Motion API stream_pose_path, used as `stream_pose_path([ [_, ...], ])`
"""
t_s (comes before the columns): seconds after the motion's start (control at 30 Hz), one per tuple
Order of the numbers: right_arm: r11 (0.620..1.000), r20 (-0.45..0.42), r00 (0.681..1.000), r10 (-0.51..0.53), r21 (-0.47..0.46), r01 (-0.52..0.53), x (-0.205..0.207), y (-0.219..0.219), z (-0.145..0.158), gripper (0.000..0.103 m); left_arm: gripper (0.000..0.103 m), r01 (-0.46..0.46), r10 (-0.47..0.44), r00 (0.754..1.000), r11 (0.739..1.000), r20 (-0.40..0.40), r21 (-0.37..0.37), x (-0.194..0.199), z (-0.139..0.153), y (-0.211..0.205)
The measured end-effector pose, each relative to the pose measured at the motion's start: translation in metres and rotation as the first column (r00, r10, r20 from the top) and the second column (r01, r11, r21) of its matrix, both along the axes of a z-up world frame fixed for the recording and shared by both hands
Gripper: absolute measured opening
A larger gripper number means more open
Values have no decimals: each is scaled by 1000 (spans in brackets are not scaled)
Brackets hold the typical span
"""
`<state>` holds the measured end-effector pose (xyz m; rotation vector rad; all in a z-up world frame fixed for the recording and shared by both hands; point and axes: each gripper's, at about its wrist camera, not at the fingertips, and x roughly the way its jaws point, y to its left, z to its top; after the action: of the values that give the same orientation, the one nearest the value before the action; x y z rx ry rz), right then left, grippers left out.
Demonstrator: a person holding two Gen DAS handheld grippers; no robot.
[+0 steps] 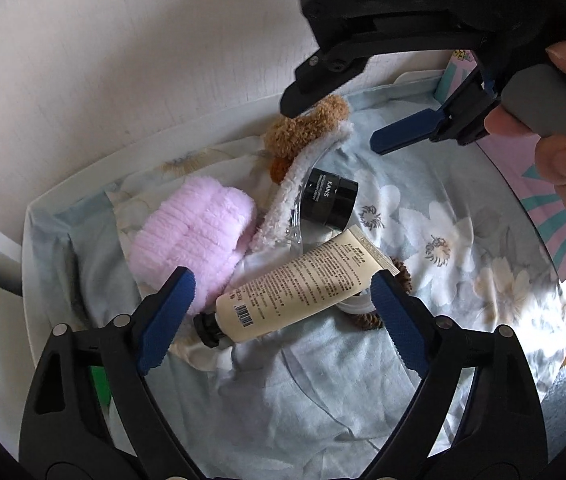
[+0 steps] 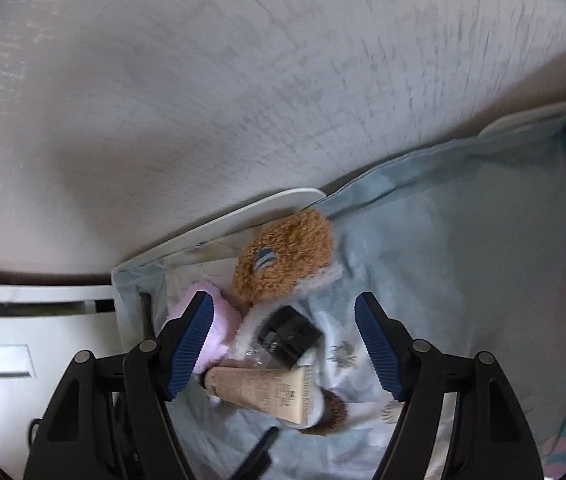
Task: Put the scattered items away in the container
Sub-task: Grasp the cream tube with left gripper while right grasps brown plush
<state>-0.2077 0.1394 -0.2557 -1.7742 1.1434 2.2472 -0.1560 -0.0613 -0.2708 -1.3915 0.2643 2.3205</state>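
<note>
1. My left gripper point(image 1: 283, 312) stands wide open over the cream tube point(image 1: 303, 288), one blue pad on each side of it and neither pressing; nothing is gripped.
2. My right gripper point(image 2: 287, 344) is also parted and empty, hanging above the black jar point(image 2: 289, 336) without touching it.
3. The scattered things lie in one heap on the floral cloth point(image 1: 443, 240): the pink fluffy item point(image 1: 191, 232) to the left, the white and brown plush piece point(image 1: 303, 148) behind, the black jar in the middle, and the tube lying across the front with its black cap toward my left pad.
4. I cannot tell which thing is the container; a white rim point(image 1: 131, 152) edges the cloth along the wall, but whether that is it stays unclear.
5. So I judge the tidying barely begun here: four items at least wait, and the tube looks like my first pick.
</note>
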Motion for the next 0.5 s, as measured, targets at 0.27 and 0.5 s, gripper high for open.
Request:
stream_pose_path([
  [0.27,998,23,999,-46,-38,47,-8,-10,-17,70,88,28,-29,999,1000,18,10,-2,-7,3],
  [0.5,999,35,999,-29,-21,30,-13,-11,-29,68,47,63,-70,993,995,90,83,-1,-10,-1],
])
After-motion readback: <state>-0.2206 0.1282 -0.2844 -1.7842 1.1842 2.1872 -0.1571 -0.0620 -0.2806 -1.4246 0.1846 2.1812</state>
